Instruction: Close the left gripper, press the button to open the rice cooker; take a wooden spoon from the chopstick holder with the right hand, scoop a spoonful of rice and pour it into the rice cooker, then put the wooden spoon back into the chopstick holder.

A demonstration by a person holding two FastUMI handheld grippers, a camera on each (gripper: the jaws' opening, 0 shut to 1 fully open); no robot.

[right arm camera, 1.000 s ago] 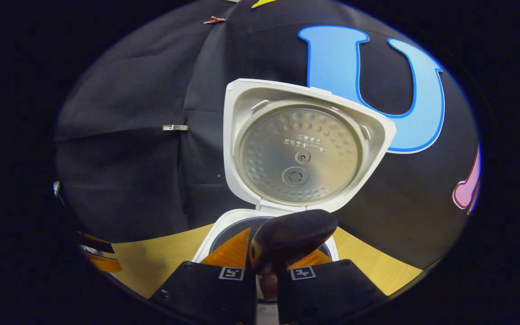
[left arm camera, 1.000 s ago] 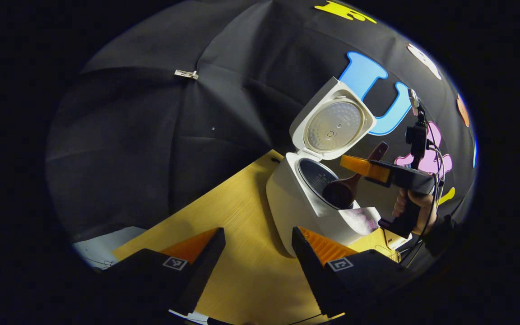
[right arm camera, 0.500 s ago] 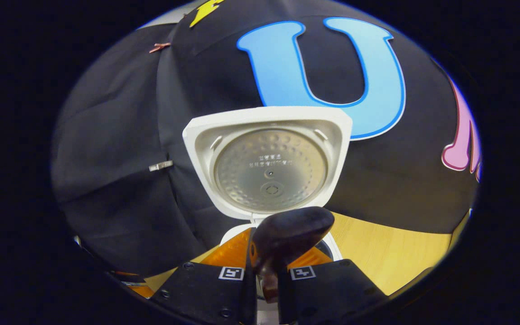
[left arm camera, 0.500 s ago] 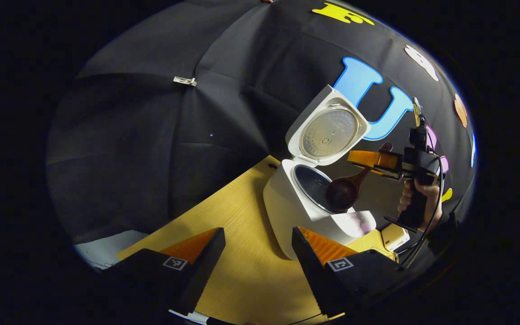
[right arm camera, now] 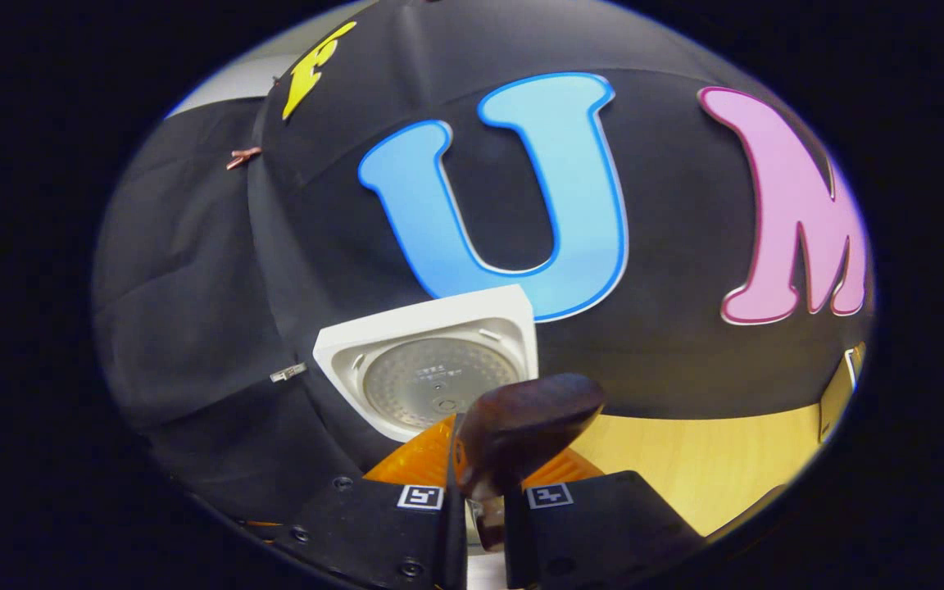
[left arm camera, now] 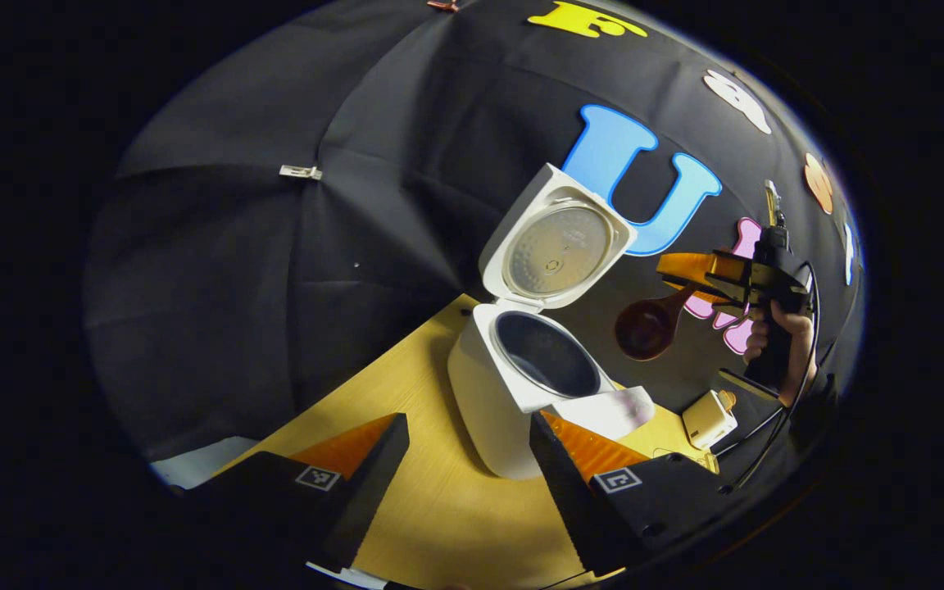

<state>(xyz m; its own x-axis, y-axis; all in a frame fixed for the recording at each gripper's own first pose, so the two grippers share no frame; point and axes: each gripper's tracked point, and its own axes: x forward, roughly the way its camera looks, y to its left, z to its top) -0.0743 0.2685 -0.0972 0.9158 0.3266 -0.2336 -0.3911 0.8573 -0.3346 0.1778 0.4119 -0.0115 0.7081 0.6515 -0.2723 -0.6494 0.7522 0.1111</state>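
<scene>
The white rice cooker (left arm camera: pixel 492 393) stands on the wooden table (left arm camera: pixel 439 508) with its lid (left arm camera: pixel 554 250) raised and its dark inner pot (left arm camera: pixel 546 365) exposed. In the left gripper view, my right gripper (left arm camera: pixel 677 274), held by a hand (left arm camera: pixel 771 344), hangs in the air to the right of the cooker. It is shut on the dark wooden spoon (left arm camera: pixel 644 328), whose bowl hangs down beside the pot, clear of it. In the right gripper view, the right gripper (right arm camera: pixel 484 483) clamps the spoon's handle (right arm camera: pixel 525 422), with the lid (right arm camera: pixel 431 360) behind. My left gripper (left arm camera: pixel 468 459) is open near the cooker's front.
A small cream box-like object (left arm camera: pixel 708 418) sits on the table to the right of the cooker, below the right gripper. Cables hang from the right gripper's handle. Bare tabletop (right arm camera: pixel 710 459) stretches to the right of the cooker.
The right gripper has lifted the spoon out of the cooker's pot and drawn it up and away to the right. The cooker lid looks smaller in the right gripper view. The left gripper stays open.
</scene>
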